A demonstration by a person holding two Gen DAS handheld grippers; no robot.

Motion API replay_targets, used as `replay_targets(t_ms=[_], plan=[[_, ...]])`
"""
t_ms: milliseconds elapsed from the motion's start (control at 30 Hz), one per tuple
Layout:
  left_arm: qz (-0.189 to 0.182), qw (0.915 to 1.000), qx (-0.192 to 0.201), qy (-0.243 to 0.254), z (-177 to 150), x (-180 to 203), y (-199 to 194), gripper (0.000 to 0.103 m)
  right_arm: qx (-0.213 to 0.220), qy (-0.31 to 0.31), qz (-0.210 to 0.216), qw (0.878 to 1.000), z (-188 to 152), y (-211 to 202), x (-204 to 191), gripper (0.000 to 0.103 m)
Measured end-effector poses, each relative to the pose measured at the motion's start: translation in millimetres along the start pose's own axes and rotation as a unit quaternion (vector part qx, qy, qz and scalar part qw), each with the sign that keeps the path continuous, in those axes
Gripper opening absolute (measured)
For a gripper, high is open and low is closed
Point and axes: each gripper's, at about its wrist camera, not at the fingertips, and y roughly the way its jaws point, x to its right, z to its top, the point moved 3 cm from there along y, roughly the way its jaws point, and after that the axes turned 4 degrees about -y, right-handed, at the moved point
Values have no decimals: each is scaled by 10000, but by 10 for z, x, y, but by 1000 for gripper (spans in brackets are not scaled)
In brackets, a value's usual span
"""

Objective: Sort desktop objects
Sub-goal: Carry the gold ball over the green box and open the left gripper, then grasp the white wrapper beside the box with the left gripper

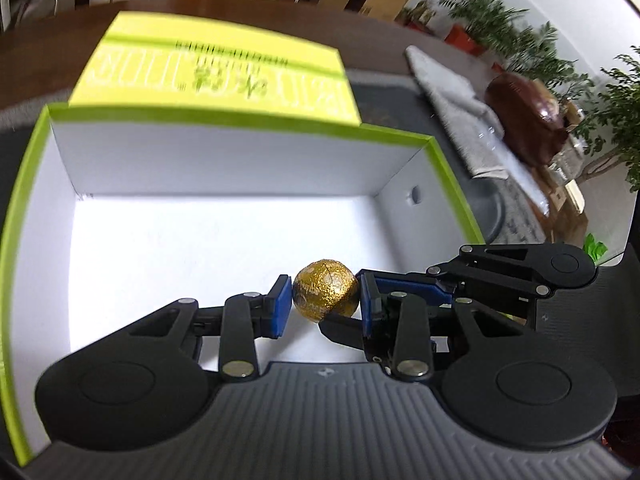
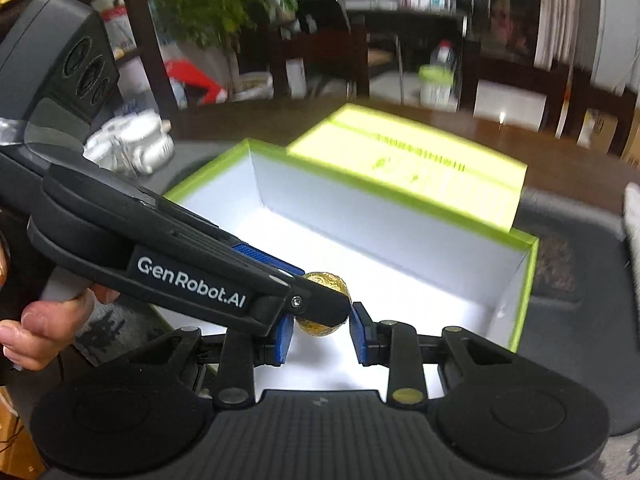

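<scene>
A dark table (image 1: 248, 4) carries the scene, and on it sits the big open box (image 1: 256, 168), green-rimmed, white inside, its green lid (image 1: 208, 68) lying just behind, out of the way so the opening is free. A grey cloth (image 1: 452, 92) lies well off to the side. Both tools crowd in over the box floor. The left gripper (image 1: 324, 300) has its blue pads against the gold foil ball (image 1: 325, 295), pinching it from both sides. The right gripper (image 2: 322, 326) stands spread, pads flanking the same ball, with a gap on one side at least. It looks like a drop-off or handover inside the box; I can't tell whether the ball touches the floor.
</scene>
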Motion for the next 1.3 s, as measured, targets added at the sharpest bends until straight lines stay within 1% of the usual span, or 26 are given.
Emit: replay_targets(t_ms=[167, 300, 400, 567, 633, 700, 867, 900, 933, 967, 1000, 1100, 1167, 1267, 1300], plan=[[18, 9996, -212, -165, 10, -88, 143, 37, -412, 174, 179, 9988, -69, 247, 92, 30], [123, 9993, -307, -182, -6, -120, 217, 37, -609, 215, 189, 9977, -94, 340, 106, 30], [178, 9992, -289, -193, -22, -147, 215, 37, -739, 274, 211, 9967, -129, 397, 108, 30], [211, 9994, -199, -173, -19, -130, 143, 37, -762, 391, 185, 9962, -159, 367, 138, 32], [253, 9995, -125, -134, -20, -110, 86, 43, -721, 389, 137, 9965, -158, 315, 138, 32], [296, 9995, -28, -92, -24, -88, 12, 44, -673, 372, 90, 9970, -159, 259, 134, 33], [340, 9992, 207, 29, -67, 9, -229, 44, -365, 301, -29, 9989, -122, 3, 91, 39], [338, 9990, 272, 71, -85, 34, -291, 45, -272, 282, -61, 9992, -116, -68, 74, 42], [327, 9988, 338, 95, -106, 55, -357, 46, -177, 263, -92, 9995, -111, -139, 56, 48], [297, 9986, 415, 111, -132, 73, -430, 47, -75, 251, -124, 9996, -116, -210, 39, 51], [274, 9984, 484, 126, -162, 89, -501, 49, 27, 238, -156, 9996, -121, -280, 22, 55], [237, 9972, 676, 190, -268, 132, -711, 51, 269, 201, -209, 9992, -154, -482, -46, 57], [190, 9965, 786, 209, -356, 147, -845, 51, 404, 154, -240, 9988, -197, -612, -104, 62], [206, 9951, 944, 227, -514, 159, -1020, 58, 538, 24, -273, 9982, -290, -769, -207, 69], [253, 9943, 1000, 259, -575, 157, -1078, 61, 593, -22, -269, 9979, -342, -833, -259, 74]])
